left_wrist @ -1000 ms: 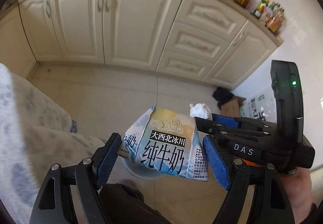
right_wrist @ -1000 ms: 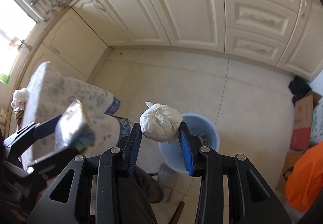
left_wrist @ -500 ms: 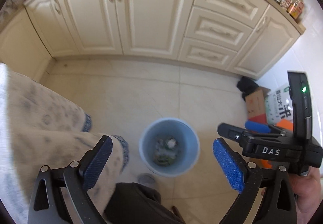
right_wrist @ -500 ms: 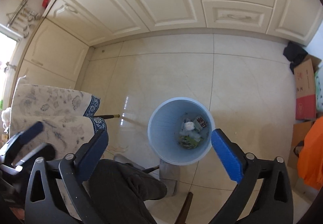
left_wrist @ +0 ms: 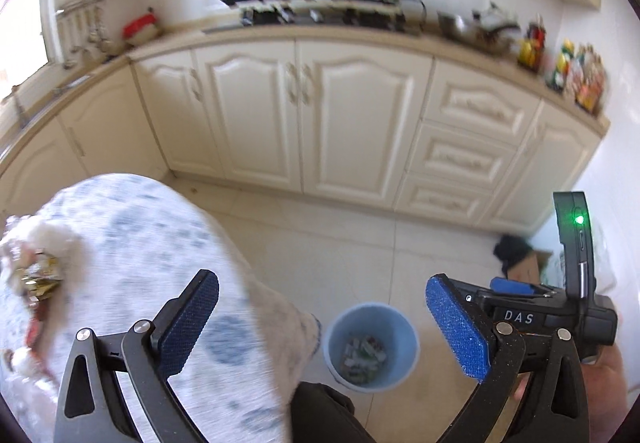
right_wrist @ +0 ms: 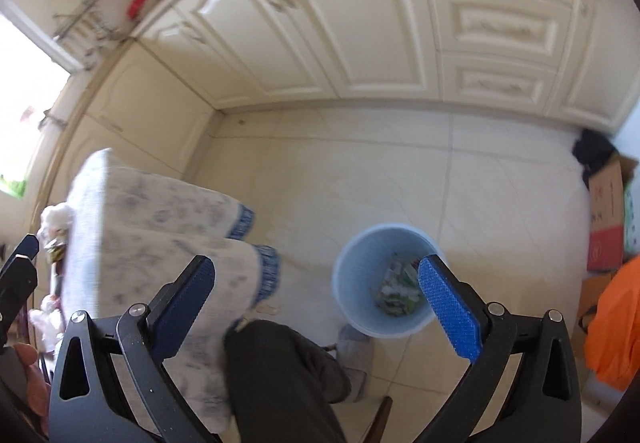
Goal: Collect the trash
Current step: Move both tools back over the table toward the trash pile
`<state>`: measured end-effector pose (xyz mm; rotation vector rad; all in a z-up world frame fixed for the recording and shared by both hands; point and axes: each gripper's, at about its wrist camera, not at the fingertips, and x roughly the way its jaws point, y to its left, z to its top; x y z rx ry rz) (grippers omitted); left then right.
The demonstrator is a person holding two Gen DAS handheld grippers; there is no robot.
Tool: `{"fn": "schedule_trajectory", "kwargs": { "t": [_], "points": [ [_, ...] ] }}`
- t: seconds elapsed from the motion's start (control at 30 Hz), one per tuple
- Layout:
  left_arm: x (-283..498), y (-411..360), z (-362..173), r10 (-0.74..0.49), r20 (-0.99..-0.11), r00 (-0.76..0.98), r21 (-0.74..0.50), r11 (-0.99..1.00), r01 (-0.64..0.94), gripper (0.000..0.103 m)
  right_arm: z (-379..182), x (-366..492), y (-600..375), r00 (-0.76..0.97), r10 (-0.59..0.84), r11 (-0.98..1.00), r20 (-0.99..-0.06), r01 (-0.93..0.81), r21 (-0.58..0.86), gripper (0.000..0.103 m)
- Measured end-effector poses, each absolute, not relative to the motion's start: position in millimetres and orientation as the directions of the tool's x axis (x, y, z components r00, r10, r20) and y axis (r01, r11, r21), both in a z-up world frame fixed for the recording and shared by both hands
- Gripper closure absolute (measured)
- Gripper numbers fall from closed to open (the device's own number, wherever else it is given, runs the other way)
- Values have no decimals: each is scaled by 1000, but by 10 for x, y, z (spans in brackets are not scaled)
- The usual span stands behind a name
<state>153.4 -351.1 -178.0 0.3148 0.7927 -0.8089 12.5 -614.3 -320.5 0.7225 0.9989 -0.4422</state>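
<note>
Trash (right_wrist: 396, 289) lies as a heap of scraps in the bottom of a pale blue bin (right_wrist: 352, 307) on the tiled floor (right_wrist: 360, 171), below and ahead of both tongs. Seen from the right wrist, the right gripper (right_wrist: 316, 301) hangs above it with its blue pads far apart and nothing between them; its right-hand pad overlaps the bin's rim in the picture, its left-hand pad sits over a blue-patterned tablecloth (right_wrist: 160, 211). Seen from the left wrist, the left gripper (left_wrist: 322, 323) is likewise wide apart and empty, its jaws having just been opening; the bin (left_wrist: 372, 379) shows low between its fingers, nearer the right-hand one. More trash (left_wrist: 38, 275), white tissue and a crumpled gold wrapper, rests on the tablecloth (left_wrist: 152, 243) out beyond the left-hand finger, though blur hides the detail. A dark trouser leg (right_wrist: 280, 371) rises between the right gripper's fingers. Cream cabinets (left_wrist: 320, 115) stand ahead of the tongs, and cardboard boxes (right_wrist: 606, 219) sit off to the right gripper's right
</note>
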Motion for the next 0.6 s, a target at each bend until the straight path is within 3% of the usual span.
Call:
{"fn": "schedule_trajectory", "kwargs": {
  "t": [0.37,0.6],
  "points": [
    [969,-1947,-1020,-500,-619,605,-72,804,590,1,-2275,818,-5148,619,41,843,-784,399,360,0],
    [684,-1124,-657,-417,-562,714,-84,888,453,1,-1776,1187,-4358,674,93,924,-733,216,315,0]
  ]
}}
